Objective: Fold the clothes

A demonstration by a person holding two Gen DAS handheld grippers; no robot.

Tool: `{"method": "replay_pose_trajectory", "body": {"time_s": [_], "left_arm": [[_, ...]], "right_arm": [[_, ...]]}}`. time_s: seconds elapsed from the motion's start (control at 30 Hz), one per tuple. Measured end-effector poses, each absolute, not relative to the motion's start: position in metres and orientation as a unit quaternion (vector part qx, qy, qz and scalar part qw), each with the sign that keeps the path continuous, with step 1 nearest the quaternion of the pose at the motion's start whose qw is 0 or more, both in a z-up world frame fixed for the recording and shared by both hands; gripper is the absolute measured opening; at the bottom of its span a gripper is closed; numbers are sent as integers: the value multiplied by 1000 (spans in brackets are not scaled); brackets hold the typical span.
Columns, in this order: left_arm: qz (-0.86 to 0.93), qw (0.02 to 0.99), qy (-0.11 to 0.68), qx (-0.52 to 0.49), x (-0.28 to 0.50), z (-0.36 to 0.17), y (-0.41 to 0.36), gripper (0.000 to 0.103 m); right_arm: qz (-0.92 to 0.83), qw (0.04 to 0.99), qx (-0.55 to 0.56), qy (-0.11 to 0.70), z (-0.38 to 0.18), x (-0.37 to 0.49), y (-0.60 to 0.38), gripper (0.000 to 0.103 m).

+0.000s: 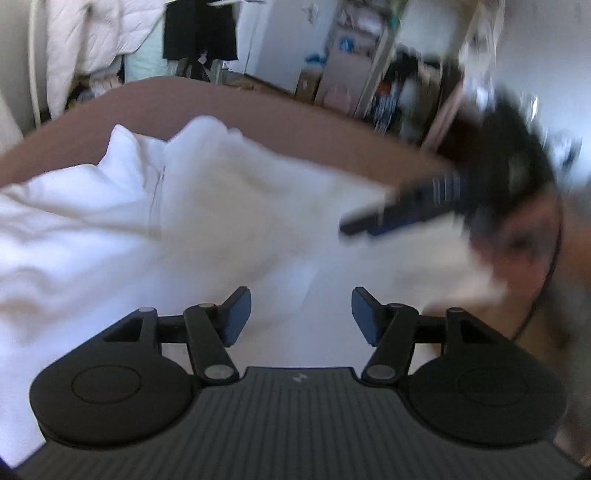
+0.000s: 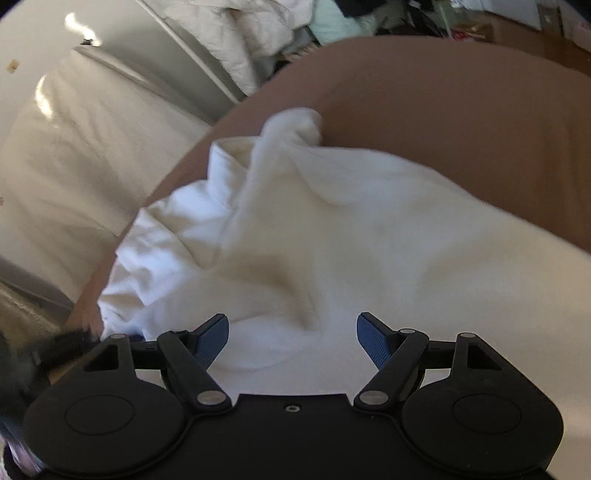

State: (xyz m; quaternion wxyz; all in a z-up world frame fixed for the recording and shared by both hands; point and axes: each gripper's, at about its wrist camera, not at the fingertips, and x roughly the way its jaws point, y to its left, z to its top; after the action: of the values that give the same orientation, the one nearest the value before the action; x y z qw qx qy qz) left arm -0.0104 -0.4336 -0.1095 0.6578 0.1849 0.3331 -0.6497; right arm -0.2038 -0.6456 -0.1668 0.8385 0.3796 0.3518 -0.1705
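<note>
A white zip-neck sweatshirt [image 1: 207,206] lies spread and rumpled on a brown bed surface [image 1: 258,107]. Its collar and zipper [image 1: 157,195] point to the far left. My left gripper [image 1: 301,314] is open and empty, just above the garment's near part. The right gripper shows blurred in the left wrist view [image 1: 373,223], over the garment's right side. In the right wrist view the same sweatshirt [image 2: 332,236] fills the middle, bunched at the collar [image 2: 291,125]. My right gripper [image 2: 291,339] is open and empty above the cloth.
The brown bed [image 2: 461,122] extends beyond the garment. A cream pillow or duvet [image 2: 74,155] lies left of the bed. Hanging clothes [image 1: 199,33], a white quilted coat [image 1: 92,40] and cluttered shelves [image 1: 369,55] stand beyond the far edge.
</note>
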Motion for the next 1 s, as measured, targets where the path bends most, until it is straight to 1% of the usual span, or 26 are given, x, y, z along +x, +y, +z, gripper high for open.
{"method": "replay_pose_trajectory", "body": {"time_s": [0.07,0.17,0.2,0.23,0.3,0.37,0.47,0.5,0.53,0.6,0.63,0.67,0.7,0.73,0.77,0.83,0.9,0.93,1.0], "left_arm": [[-637,682,305,189,-7,-114,-421,60],[-574,754,276,163,46,-105,-405,62],[-542,779,274,155,65,-102,-399,64],[-505,803,282,145,86,-101,-395,68],[-429,844,299,123,129,-100,-388,69],[-391,850,338,105,171,-102,-384,69],[-356,811,453,99,219,-114,-394,69],[-322,806,489,81,235,-121,-391,69],[-290,800,522,51,247,-130,-386,69],[-241,783,571,-41,260,-149,-366,69],[-237,777,579,-66,260,-158,-359,69],[-244,779,574,-66,255,-165,-354,69],[-255,786,560,-48,251,-168,-353,69],[-264,792,550,-25,247,-170,-355,67],[-270,795,543,-7,245,-171,-356,65],[-260,798,544,-10,251,-163,-352,64],[-249,804,540,-18,254,-156,-351,63],[-248,807,536,-15,254,-156,-352,63],[-253,811,527,14,252,-162,-356,63]], "right_arm": [[-175,836,377,358,-169,-205,-646,81],[-177,834,379,360,-168,-206,-647,81],[-175,835,377,360,-166,-205,-648,81],[-173,836,374,361,-165,-203,-648,81],[-173,839,371,359,-164,-195,-652,81],[-174,840,373,352,-166,-182,-658,81],[-156,842,395,333,-178,-150,-668,82],[-141,845,383,344,-184,-135,-666,85],[-134,849,359,364,-189,-120,-661,86],[-123,870,298,372,-190,-105,-640,84],[-117,880,267,374,-190,-98,-629,70],[-111,889,236,376,-189,-90,-618,59],[-101,904,203,363,-183,-94,-605,32],[-95,914,179,350,-177,-100,-596,21],[-95,927,144,333,-171,-113,-585,21],[-96,944,77,306,-160,-137,-565,21],[-86,946,68,306,-159,-163,-555,20],[-71,946,82,307,-161,-175,-550,20],[-38,942,82,325,-167,-191,-533,20]]}}
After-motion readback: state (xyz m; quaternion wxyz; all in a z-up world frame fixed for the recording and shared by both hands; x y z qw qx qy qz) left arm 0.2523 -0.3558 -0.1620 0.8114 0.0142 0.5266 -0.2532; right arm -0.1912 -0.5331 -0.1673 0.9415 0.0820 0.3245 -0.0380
